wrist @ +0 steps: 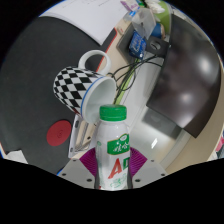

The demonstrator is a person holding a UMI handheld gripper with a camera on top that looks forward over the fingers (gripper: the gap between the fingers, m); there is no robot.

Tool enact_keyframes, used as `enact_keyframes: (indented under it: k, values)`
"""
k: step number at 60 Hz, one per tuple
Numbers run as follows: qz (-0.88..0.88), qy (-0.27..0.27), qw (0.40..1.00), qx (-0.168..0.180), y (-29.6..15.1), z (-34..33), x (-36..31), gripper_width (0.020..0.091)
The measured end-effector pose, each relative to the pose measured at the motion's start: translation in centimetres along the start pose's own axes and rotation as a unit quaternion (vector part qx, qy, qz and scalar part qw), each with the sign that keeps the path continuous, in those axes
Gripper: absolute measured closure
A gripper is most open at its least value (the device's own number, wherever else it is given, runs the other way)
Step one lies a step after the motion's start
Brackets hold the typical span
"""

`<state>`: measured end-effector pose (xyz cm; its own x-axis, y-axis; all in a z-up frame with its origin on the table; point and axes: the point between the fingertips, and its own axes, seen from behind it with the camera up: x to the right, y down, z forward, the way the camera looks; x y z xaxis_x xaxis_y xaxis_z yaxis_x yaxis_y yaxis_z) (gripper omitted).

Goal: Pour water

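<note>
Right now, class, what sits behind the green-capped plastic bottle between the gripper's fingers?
Behind the green-capped plastic bottle sits a tilted black-and-white checkered mug. The bottle hides the surface below it.

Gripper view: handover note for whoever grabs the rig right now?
Gripper: fingers closed on the small white plastic bottle with green cap and green-red label, held upright between them.
Black-and-white checkered mug with white inside: beyond the bottle, lying tilted on its side, mouth toward the bottle, on the dark tabletop.
Done: bottle is grasped.
Left: cap looks still on; mug is not upright, so no pour has happened yet. Probably needs the mug righted and the cap off before pouring.
</note>
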<state>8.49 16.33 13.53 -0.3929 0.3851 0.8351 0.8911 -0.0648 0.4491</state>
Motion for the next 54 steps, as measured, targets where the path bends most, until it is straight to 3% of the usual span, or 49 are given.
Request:
enact_keyframes:
  k: [9, 20, 29, 39, 45, 54]
  values:
    - [0.038, -0.027, 0.999, -0.002, -0.3, 0.1, -0.9, 0.0731]
    - [0.268, -0.036, 0.961, 0.057, -0.5, -3.0, 1.7, 0.0729]
    - [0.479, -0.066, 0.870, 0.095, 0.3, -5.5, 1.7, 0.0730]
    - [0.669, -0.057, 0.720, 0.176, 0.9, -6.4, 3.0, 0.0730]
    - [0.747, -0.067, 0.637, 0.179, 1.7, -4.4, 2.0, 0.0732]
    - [0.790, -0.089, 0.583, 0.167, 0.5, -0.9, -1.1, 0.0731]
